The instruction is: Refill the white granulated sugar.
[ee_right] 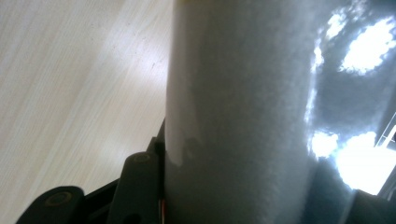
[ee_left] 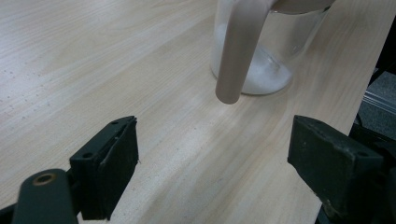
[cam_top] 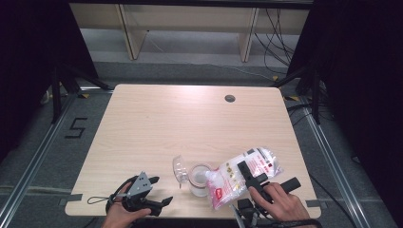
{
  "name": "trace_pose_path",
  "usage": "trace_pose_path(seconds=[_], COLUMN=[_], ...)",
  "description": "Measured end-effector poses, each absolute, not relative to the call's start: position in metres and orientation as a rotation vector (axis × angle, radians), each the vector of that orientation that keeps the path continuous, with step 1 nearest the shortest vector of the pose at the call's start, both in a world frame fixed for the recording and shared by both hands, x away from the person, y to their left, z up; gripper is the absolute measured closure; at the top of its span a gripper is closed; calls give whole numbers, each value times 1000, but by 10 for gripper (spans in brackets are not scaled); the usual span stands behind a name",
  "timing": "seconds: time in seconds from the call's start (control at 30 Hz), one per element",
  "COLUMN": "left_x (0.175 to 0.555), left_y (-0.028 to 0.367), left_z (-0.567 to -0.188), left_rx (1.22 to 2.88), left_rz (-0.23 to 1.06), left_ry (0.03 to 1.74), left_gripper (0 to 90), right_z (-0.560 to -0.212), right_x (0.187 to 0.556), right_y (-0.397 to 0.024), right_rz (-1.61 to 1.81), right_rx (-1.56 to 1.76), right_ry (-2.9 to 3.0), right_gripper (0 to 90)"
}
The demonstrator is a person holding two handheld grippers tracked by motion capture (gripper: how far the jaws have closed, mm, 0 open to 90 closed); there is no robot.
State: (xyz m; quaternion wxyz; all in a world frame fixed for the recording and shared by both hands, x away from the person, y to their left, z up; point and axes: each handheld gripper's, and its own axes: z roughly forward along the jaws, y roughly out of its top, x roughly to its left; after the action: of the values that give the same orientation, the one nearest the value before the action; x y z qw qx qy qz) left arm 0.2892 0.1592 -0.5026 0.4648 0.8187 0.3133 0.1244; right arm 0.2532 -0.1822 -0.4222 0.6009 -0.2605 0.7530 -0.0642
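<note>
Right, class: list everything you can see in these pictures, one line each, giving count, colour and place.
Table: one, pale wood, centre; a round cable hole near its far edge.
Glass jar: one, clear, some white powder inside, near front edge.
Clear lid: one, transparent, just left of the jar.
Plastic bag: one, clear with white contents and red print, tilted over the jar.
Shelf unit: one, beige, beyond the table.
Left gripper: black, open, front left.
Right gripper: black, clamped on the bag.
Hands: two, bottom edge.
</note>
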Motion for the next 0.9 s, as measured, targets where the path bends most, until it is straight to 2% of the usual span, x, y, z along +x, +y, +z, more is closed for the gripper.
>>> trace_pose_path(seconds=[0.9], left_x=[289], left_y=[159], left_z=[-503], left_rx=[2012], left_rz=[306], left_ry=[769], left_gripper=[158], right_z=[-424], right_x=[254], right_y=[-185], right_rz=[-141], right_rx=[-572], right_ry=[1759], right_gripper=[603])
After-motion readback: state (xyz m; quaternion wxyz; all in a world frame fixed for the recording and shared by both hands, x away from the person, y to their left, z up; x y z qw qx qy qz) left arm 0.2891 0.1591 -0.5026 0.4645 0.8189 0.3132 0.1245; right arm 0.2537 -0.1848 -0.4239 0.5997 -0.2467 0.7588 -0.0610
